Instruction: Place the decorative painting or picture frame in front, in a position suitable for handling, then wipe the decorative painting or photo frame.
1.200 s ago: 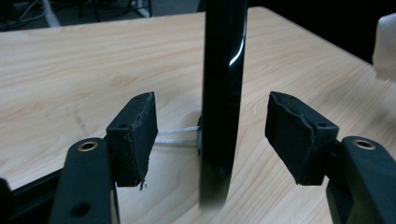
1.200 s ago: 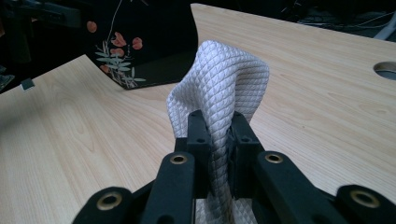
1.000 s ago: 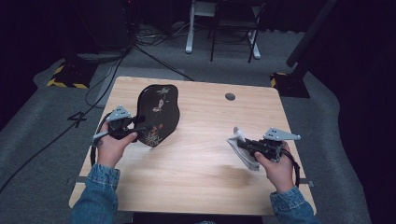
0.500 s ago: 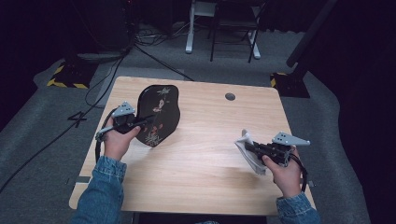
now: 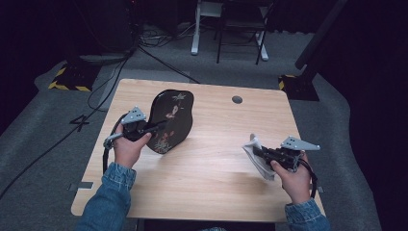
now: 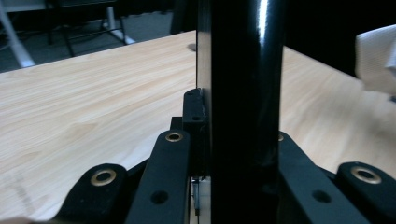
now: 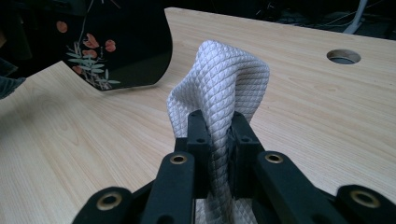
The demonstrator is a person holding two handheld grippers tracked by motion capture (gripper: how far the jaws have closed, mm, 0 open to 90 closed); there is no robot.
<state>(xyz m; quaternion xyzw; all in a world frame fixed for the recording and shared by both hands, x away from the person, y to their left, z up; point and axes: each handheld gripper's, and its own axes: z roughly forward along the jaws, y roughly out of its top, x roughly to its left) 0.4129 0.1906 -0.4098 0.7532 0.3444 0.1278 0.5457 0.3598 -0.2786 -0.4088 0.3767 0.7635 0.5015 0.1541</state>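
Your left gripper has just closed its jaws on the rim of the black lacquer tray; in the left gripper view that rim stands as a glossy dark band pinched between the jaws. With the grip at the edge, the tray tips up off the table, its near-left end raised by your hand and the painted flowers facing right. That tilt looks chosen to turn the decorated face toward your other hand.

Your right gripper has its jaws clamped narrow on a bunched fold of the white quilted cloth. In the right gripper view the cloth rises above the jaws in a rounded loop, which leaves a soft pad sticking out past the metal. Held this way, fabric rather than jaw would meet the lacquer.

The tray sits at the left of the table, toward the far side; the cloth is at the right, nearer you, well apart from it. A round cable hole lies at the far edge between them. Wiping looks to be the work in hand, and the cloth has not yet reached the tray.
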